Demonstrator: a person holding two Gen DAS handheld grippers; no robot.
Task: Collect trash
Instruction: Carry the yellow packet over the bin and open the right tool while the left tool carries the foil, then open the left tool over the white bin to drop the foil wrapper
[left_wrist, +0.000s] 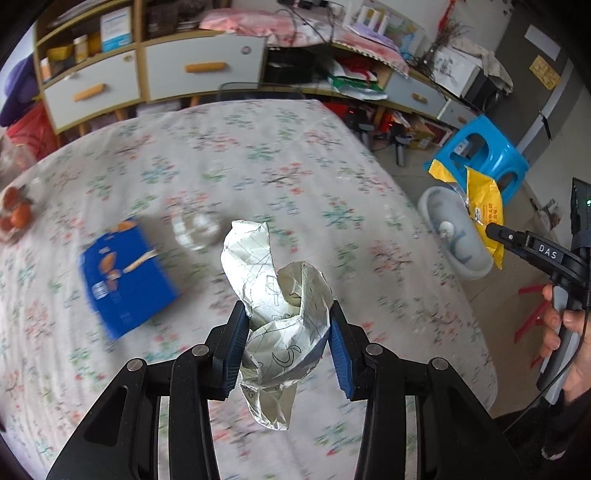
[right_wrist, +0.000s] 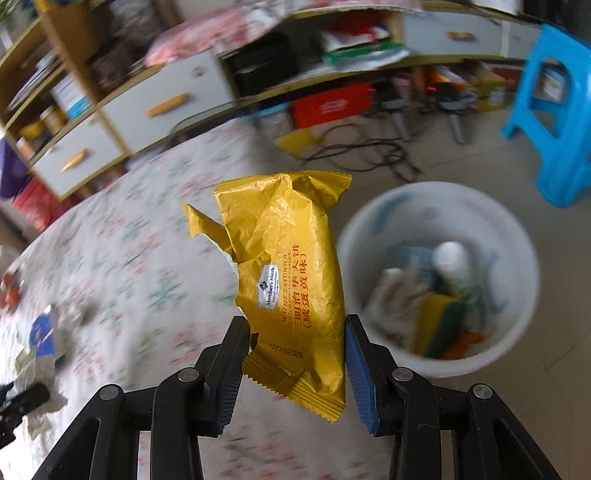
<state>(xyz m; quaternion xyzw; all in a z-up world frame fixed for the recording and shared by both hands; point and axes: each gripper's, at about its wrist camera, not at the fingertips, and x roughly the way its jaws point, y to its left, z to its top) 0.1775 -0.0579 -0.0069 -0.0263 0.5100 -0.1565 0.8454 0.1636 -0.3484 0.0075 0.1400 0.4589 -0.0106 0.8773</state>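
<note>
My left tongs (left_wrist: 288, 332) are clamped partway shut on a crumpled paper wad (left_wrist: 279, 306), held above the flowered bench (left_wrist: 295, 155) near a blue box (left_wrist: 125, 280). My right tongs (right_wrist: 295, 343) pinch a yellow snack wrapper (right_wrist: 288, 273) beside the bench edge. Just to its right a white bin (right_wrist: 439, 280) stands on the floor, already holding rubbish.

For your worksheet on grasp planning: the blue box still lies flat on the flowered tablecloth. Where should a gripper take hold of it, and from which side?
The blue box lies flat on its broad face, so only its thin edges offer a grip. Probably best: come from above, fingers straddling its narrower width and closing on the two long side edges near the middle. It sits askew on the tablecloth, so the wrist should roll to match.
</note>
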